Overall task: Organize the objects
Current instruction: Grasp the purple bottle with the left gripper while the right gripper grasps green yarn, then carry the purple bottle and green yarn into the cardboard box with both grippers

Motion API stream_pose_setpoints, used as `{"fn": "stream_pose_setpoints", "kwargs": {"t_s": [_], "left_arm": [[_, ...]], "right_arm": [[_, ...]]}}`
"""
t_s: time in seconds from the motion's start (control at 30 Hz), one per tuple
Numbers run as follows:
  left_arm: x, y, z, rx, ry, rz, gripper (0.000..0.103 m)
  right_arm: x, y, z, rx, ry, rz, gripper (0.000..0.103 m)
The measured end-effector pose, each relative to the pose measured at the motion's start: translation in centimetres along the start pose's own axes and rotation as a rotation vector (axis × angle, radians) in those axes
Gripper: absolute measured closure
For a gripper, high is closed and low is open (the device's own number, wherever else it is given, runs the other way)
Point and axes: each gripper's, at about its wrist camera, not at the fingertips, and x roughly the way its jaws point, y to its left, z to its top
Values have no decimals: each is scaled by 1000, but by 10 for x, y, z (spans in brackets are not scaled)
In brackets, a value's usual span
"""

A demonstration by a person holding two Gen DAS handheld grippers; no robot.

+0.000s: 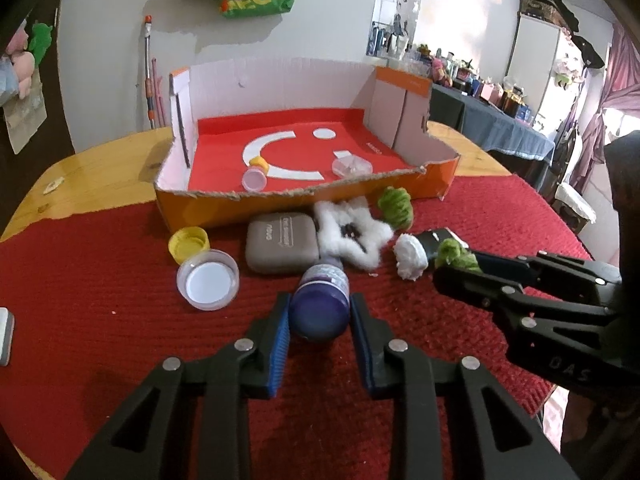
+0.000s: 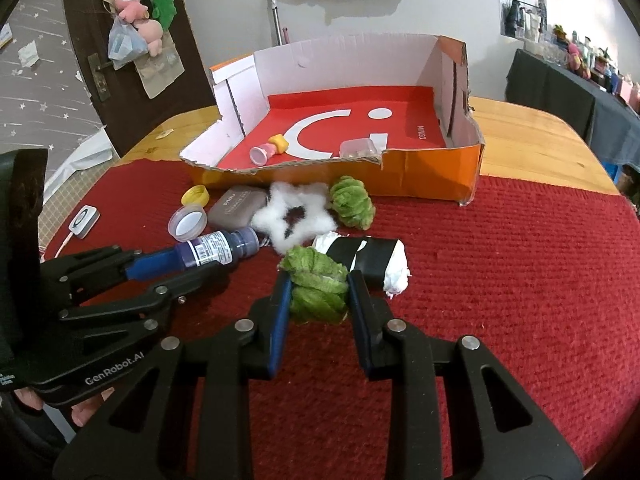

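Purple plastic bottle with white label (image 1: 320,300) lying on red woven mat (image 1: 120,280), base clamped between jaws of left gripper (image 1: 318,312). Fuzzy green yarn ball (image 2: 318,286) pinched between jaws of right gripper (image 2: 318,300), just in front of black-and-white roll (image 2: 372,258). Beyond: white fluffy star (image 2: 294,216), second green yarn ball (image 2: 352,200), grey rounded case (image 1: 282,248), clear lid (image 1: 208,280), yellow cap (image 1: 189,242). Orange cardboard box with red floor (image 1: 320,204) behind, on wooden table (image 1: 100,164).
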Motion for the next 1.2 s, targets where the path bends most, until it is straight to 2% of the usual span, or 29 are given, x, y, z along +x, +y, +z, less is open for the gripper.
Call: {"fn": "stream_pose_setpoints", "kwargs": {"t_s": [0.73,1.2], "left_arm": [[-16,8,3,-29,-32,-4,75],[-23,10,29,-26,-67,-9,75]], "right_arm": [[-4,12,1,-24,-5,27,77],[-13,15,27,-41,-39,40,77]]}}
